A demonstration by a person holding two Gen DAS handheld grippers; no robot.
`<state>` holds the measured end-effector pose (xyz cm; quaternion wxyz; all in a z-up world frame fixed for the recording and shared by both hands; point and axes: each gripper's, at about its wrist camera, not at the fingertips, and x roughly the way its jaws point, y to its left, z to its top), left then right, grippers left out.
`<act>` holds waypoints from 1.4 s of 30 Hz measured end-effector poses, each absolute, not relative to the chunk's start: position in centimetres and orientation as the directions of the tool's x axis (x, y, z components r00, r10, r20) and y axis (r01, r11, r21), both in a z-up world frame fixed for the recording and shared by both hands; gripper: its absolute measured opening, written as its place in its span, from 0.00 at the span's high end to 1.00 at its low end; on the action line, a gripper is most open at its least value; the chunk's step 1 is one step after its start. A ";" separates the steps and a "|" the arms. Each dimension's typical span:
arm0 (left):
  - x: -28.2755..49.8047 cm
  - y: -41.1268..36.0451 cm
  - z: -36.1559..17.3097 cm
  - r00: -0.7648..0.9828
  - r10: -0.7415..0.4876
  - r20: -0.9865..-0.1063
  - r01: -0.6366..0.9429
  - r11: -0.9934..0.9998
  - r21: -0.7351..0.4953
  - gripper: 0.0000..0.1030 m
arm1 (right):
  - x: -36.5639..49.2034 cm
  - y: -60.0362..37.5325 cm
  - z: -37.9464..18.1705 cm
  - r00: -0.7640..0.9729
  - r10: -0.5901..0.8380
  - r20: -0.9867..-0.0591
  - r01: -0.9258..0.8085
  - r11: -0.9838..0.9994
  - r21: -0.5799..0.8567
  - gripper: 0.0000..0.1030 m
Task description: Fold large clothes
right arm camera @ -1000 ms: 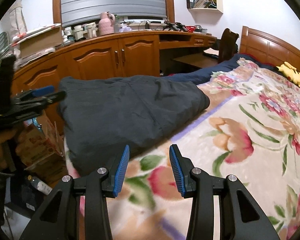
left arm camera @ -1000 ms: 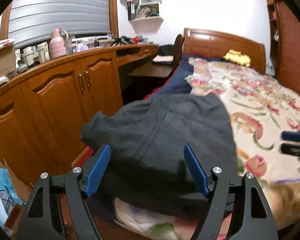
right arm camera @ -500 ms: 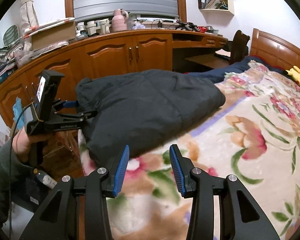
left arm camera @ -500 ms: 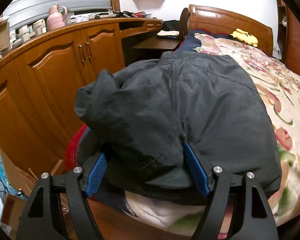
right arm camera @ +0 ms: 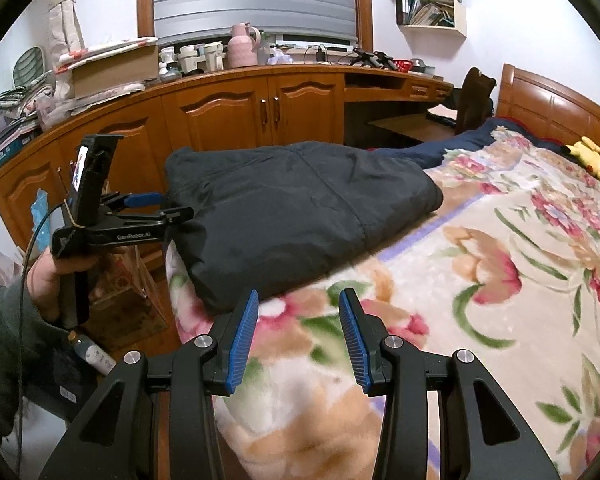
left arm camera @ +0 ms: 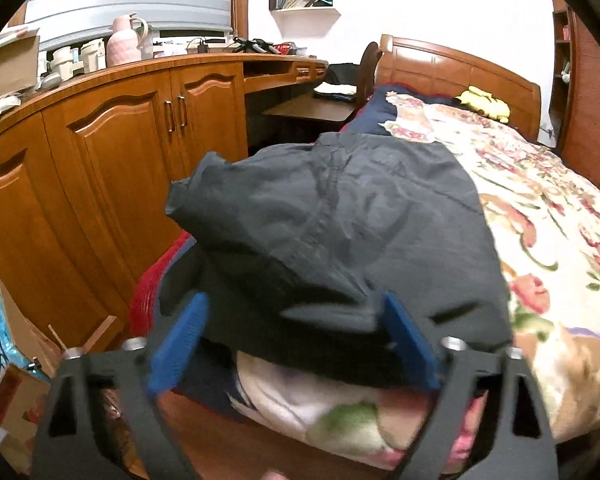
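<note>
A dark grey folded garment [left arm camera: 340, 232] lies on the corner of the bed over the floral blanket [left arm camera: 540, 208]; it also shows in the right wrist view [right arm camera: 300, 212]. My left gripper [left arm camera: 296, 340] is open, its blue pads straddling the garment's near edge; in the right wrist view it [right arm camera: 168, 208] sits at the garment's left edge. My right gripper [right arm camera: 298, 336] is open and empty above the blanket [right arm camera: 500, 280], just short of the garment's near corner.
Wooden cabinets [left arm camera: 140, 128] run along the bed's left side with a narrow gap. Cardboard boxes [left arm camera: 16, 380] and a bottle [right arm camera: 94, 356] lie on the floor. A wooden headboard [left arm camera: 460, 64] and a yellow plush toy [right arm camera: 592, 156] are at the far end.
My left gripper has drawn back a little from the garment and tilted up; it had come in over the edge before. The right gripper shifted slightly closer to the garment corner.
</note>
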<state>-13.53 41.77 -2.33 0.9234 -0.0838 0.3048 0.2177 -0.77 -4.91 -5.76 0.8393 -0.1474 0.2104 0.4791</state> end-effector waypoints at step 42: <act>-10.6 16.6 -2.4 0.851 0.133 -0.507 -0.177 0.983 -0.040 0.00 | -3.7 -21.8 -7.8 0.628 0.630 -0.457 -0.712 0.702 -0.011 0.21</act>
